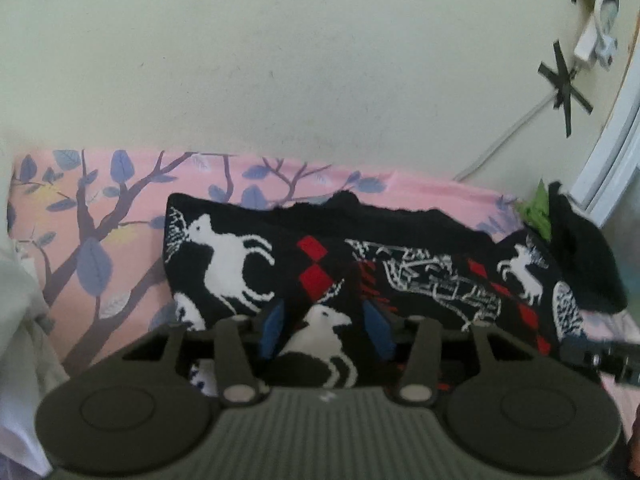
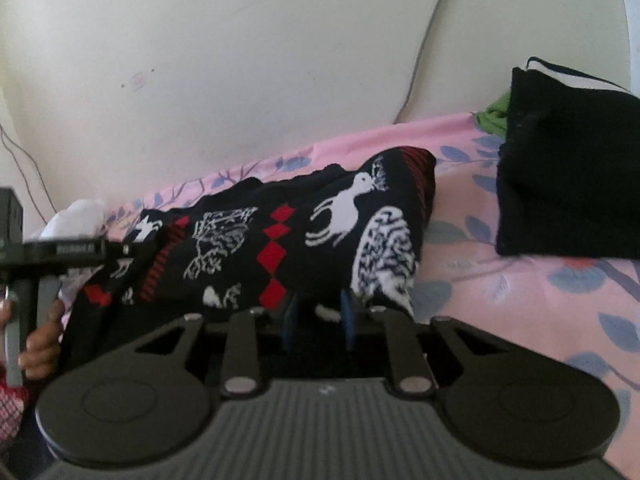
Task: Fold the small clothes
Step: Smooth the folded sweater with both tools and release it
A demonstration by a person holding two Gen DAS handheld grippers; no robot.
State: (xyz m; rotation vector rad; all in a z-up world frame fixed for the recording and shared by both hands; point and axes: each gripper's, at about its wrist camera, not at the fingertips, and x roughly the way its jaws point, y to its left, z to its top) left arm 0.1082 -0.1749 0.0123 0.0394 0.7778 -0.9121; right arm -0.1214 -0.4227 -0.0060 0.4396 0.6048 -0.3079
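Black knit sweater [image 1: 320, 264] with white deer/bird motifs and red diamonds lies on the pink leaf-print bedsheet [image 1: 100, 216], directly ahead of both grippers. Long axis runs left-right across the left gripper's view, roughly parallel to the cream wall [image 1: 300, 72]; far edge is ragged and bunched.

Left gripper [image 1: 326, 330]: blue pads part open, near edge of the sweater lies between them. Contact with the cloth not clear, so can't tell if it's gripping.

Right gripper [image 2: 320, 324]: blue pads closer together, at the sweater's [image 2: 280, 240] near hem just left of the white feathered motif. Pinch or not: can't tell.

Right view only: sweater slopes up and to the right, ending at a red-striped corner; folded black garment [image 2: 568, 176] well to the right, green cloth [image 2: 494, 116] behind it; person's hand [image 2: 40, 340] on the other gripper's handle at far left; white cloth [image 2: 76, 216] behind that.

Left view only: black tape crosses [image 1: 564, 84] and a cable on the wall up right, white fabric [image 1: 24, 320] at far left.
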